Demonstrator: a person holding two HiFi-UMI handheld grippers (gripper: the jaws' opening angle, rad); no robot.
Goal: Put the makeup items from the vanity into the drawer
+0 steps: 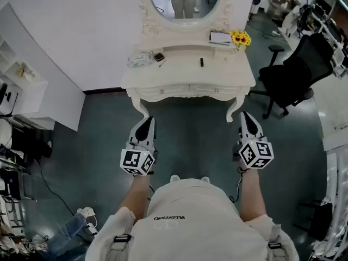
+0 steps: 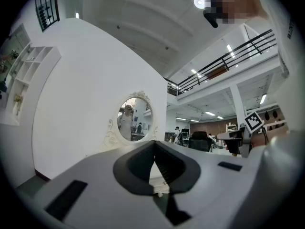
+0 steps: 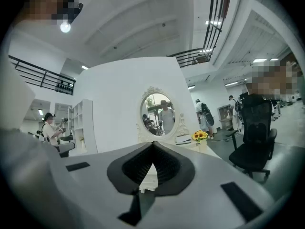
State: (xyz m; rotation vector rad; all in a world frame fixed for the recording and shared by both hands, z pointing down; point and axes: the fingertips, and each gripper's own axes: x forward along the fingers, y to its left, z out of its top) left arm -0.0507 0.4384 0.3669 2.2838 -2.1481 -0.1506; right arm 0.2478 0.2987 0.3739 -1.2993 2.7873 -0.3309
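The left gripper (image 1: 145, 122) and right gripper (image 1: 248, 117) are both empty with jaws together, well short of the vanity (image 1: 185, 76). A small dark case (image 1: 159, 56) and a slim dark tube (image 1: 202, 62) lie on its surface, and the drawer (image 1: 163, 91) looks closed. Reaching in with the jaws together could knock the tube so it rolls off the edge.

Cream short-sleeved T-shirt (image 1: 187, 230) with small dark lettering (image 1: 169, 217), grey shoulder straps (image 1: 120, 247) with black buckles; left gripper (image 1: 147, 122) and right gripper (image 1: 247, 118) pale grey, black-jawed, each bearing a black-and-white marker cube (image 1: 136, 161)
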